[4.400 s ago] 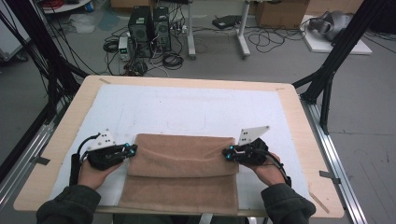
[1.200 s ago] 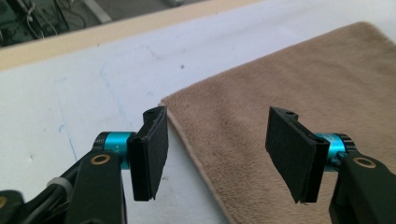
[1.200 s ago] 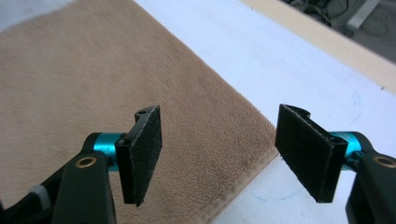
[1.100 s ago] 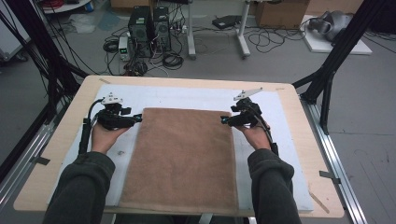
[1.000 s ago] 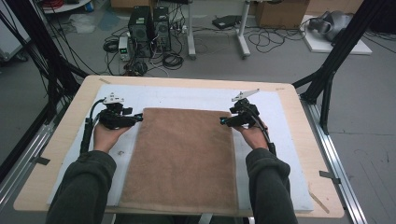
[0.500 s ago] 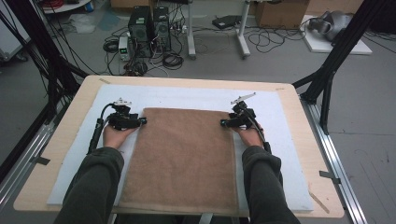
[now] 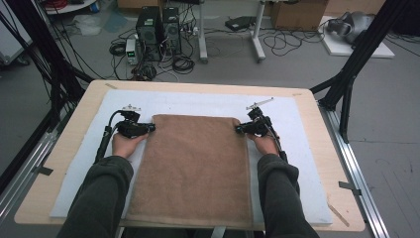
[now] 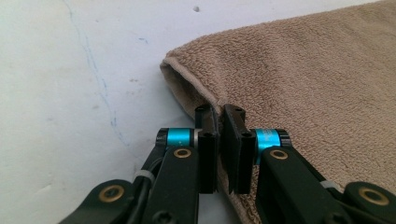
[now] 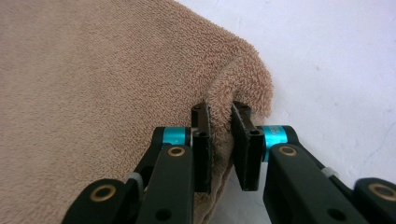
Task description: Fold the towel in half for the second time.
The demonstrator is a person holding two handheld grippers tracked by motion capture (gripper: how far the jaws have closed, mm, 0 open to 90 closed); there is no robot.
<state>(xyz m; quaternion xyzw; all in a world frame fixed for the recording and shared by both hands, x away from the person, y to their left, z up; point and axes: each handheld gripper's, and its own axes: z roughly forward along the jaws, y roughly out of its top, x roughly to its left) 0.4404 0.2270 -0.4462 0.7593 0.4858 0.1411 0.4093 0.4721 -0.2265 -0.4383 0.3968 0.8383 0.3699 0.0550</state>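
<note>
High view: brown towel (image 7: 193,171) spread flat on the white mat (image 7: 297,163) covering the wooden table (image 7: 74,148), running from the mat's middle down past the near edge of the table, far edge lying short of the mat's far edge. Left gripper (image 7: 148,128) at the towel's far left corner, right gripper (image 7: 239,130) at its far right corner, both lying low on the mat and pointing inward at each other, forearms in dark sleeves (image 7: 99,198) coming in along either side of the cloth. Left gripper view: jaws just closed, nearly together, clamped on the hemmed edge of the towel (image 8: 303,84) close to its corner, a thin fold of terry pinched between the pads, white mat (image 8: 84,84) beside it. Right gripper view: jaws likewise just closed, clamped on a raised ridge of the towel (image 9: 93,84) at its rounded corner, cloth bunched between the pads, white mat (image 9: 336,70) beyond.
</note>
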